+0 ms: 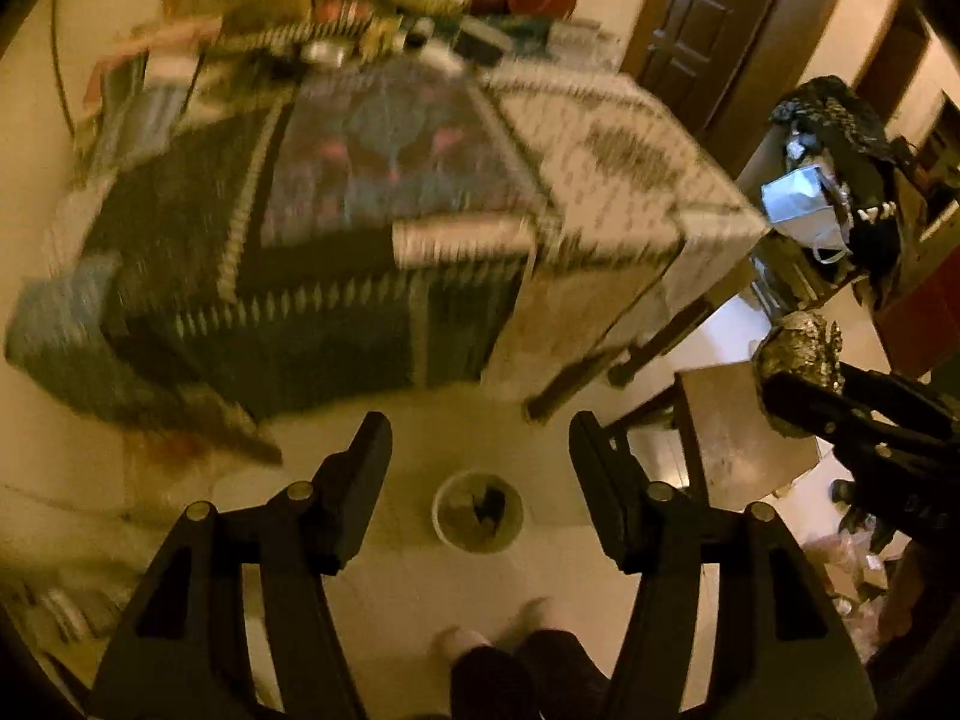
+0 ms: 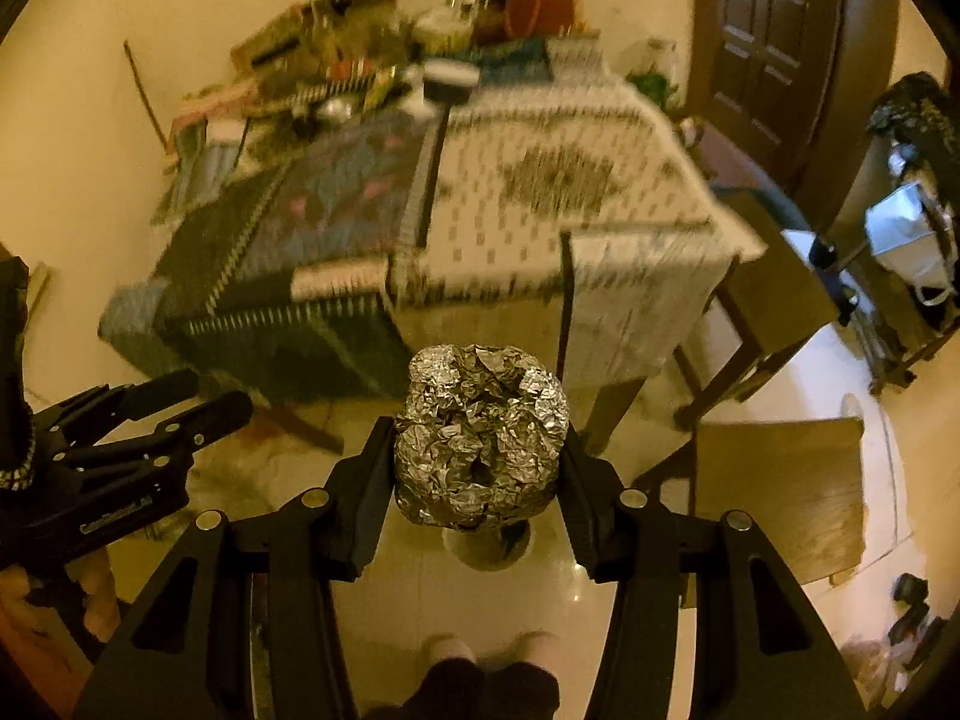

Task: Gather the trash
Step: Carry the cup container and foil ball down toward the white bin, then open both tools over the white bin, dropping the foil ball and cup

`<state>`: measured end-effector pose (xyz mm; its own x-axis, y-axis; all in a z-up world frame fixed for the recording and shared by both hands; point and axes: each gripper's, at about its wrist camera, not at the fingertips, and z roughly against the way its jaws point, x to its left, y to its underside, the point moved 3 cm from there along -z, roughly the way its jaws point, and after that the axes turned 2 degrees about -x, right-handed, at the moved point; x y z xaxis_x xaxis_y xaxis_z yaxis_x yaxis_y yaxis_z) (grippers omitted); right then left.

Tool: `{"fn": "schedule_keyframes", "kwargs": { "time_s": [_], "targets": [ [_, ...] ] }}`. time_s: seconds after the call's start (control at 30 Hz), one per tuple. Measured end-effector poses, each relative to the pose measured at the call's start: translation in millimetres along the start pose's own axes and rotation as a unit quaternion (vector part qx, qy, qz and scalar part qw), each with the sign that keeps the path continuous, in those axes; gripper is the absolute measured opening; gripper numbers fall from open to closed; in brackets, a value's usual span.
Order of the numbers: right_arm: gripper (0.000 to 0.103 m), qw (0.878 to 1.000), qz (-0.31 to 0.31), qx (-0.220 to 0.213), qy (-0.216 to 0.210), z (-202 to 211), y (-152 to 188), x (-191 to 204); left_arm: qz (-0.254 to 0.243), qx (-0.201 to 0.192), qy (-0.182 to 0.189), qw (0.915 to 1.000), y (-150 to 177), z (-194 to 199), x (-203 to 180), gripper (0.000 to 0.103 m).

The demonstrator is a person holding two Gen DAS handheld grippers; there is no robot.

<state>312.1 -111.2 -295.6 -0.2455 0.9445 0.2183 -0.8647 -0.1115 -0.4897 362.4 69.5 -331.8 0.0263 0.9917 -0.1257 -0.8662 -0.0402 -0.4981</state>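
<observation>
My right gripper (image 2: 477,429) is shut on a crumpled ball of aluminium foil (image 2: 480,438), held above the pale floor. Right under the ball stands a small round white bin (image 2: 487,546), mostly hidden by it. In the left wrist view the same bin (image 1: 477,519) shows between the fingers of my left gripper (image 1: 480,426), far below, with dark scraps inside. The left jaws are open with nothing between them. At the right of that view, the right gripper (image 1: 792,402) carries the foil ball (image 1: 798,354). The left gripper (image 2: 219,391) appears at the left edge of the right wrist view.
A table under a patterned cloth (image 2: 540,192) stands ahead, its far end crowded with jars and boxes. Wooden chairs (image 2: 780,480) stand to the right, and a rack with a hanging face mask (image 1: 798,210). A dark door (image 2: 768,30) is behind. The person's socked feet (image 2: 492,648) are below.
</observation>
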Motion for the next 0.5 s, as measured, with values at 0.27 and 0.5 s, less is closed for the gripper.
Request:
{"fn": "schedule_keyframes", "kwargs": {
  "time_s": [0.27, 0.5],
  "targets": [
    [0.047, 0.996, 0.02, 0.085, -0.032, -100.1, 62.0, -9.5, 0.068, 0.064, -0.022, 0.9954, 80.7, -87.7, 19.7, 0.065],
    [0.049, 0.99, 0.029, 0.126, -0.065, -187.2, 109.9, -10.4, 0.08, 0.081, -0.041, 0.9927, 136.9, -148.4, 32.8, 0.065]
  ]
}}
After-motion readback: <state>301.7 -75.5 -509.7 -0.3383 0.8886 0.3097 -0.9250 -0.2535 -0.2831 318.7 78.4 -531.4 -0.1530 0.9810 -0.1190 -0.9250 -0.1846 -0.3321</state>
